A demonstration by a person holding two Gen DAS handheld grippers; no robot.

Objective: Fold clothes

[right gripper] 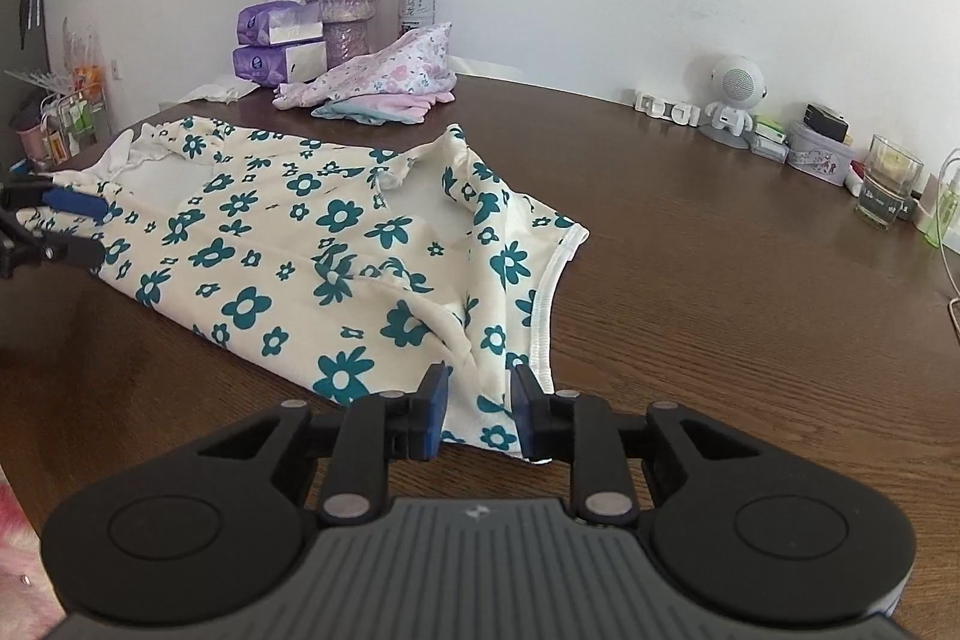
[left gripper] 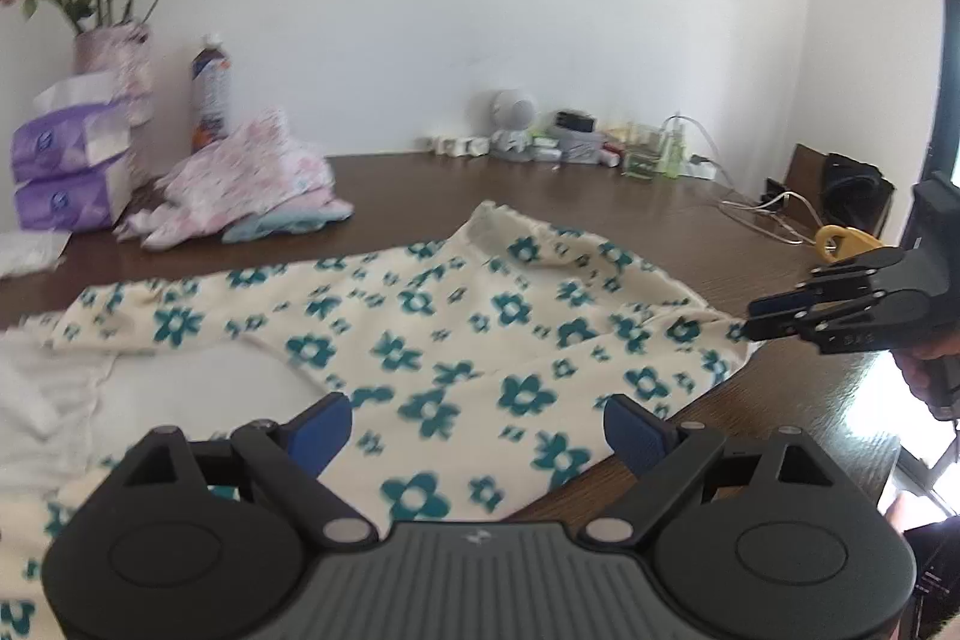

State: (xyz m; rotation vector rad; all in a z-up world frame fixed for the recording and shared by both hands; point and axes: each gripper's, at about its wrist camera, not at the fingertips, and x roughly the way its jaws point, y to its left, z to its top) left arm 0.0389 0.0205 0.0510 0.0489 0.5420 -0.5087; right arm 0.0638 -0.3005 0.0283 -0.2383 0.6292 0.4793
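dark wooden table (right gripper: 690, 280) against a white wall, carrying a cream garment with teal flowers (right gripper: 312, 244) spread across its near half, rumpled and only partly doubled over, its pale inner side showing at the middle. left gripper (left gripper: 477, 427) hovers above the cloth with fingers wide apart and nothing between them. right gripper (right gripper: 477, 412) sits at the garment's near corner by the white trim; its fingers are narrowly parted with cloth lying between them, but whether the pads press it cannot be told. a small heap of pink floral clothes (right gripper: 384, 79) lies at the far edge beside tissue packs (right gripper: 279, 46) and a vase (right gripper: 342, 1). judged stage: early; this garment is not yet a neat fold, so squaring and further folds remain.
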